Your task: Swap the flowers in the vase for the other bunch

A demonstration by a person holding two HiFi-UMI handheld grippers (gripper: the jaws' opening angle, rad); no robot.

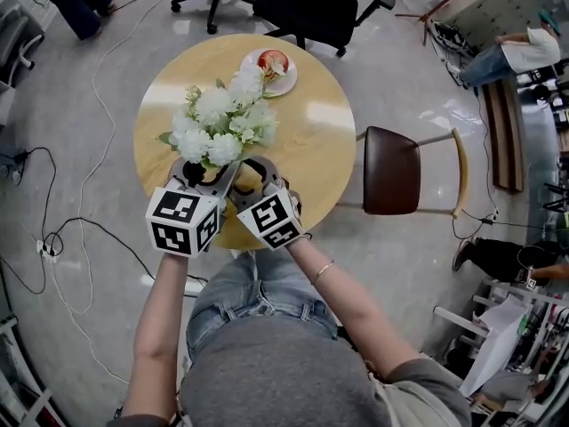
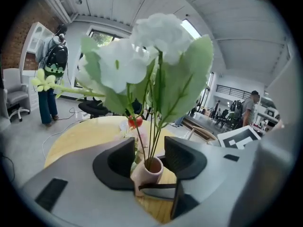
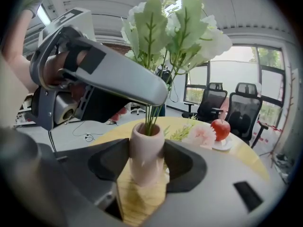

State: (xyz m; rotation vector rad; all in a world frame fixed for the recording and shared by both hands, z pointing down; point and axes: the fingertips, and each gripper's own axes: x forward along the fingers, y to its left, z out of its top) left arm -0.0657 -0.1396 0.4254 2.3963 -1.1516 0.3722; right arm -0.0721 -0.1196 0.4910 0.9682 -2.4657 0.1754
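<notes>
A bunch of white flowers (image 1: pixel 222 118) stands in a pale pink vase (image 3: pixel 147 145) near the front edge of the round wooden table (image 1: pixel 320 140). My right gripper (image 3: pixel 147 162) is shut on the vase's body, with a pad against each side. My left gripper (image 2: pixel 149 152) stands open just above the vase mouth (image 2: pixel 147 170), the green stems (image 2: pixel 152 131) between its jaws and untouched. In the head view both grippers, left (image 1: pixel 203 169) and right (image 1: pixel 253 172), sit side by side under the blooms and hide the vase. A pink bunch (image 3: pixel 202 134) lies on the table by the apple's plate.
A red apple (image 1: pixel 273 60) sits on a white plate (image 1: pixel 286 80) at the table's far side. A brown chair (image 1: pixel 391 172) stands to the table's right, black office chairs (image 1: pixel 311 7) behind it. Cables (image 1: pixel 89 229) run over the floor at left.
</notes>
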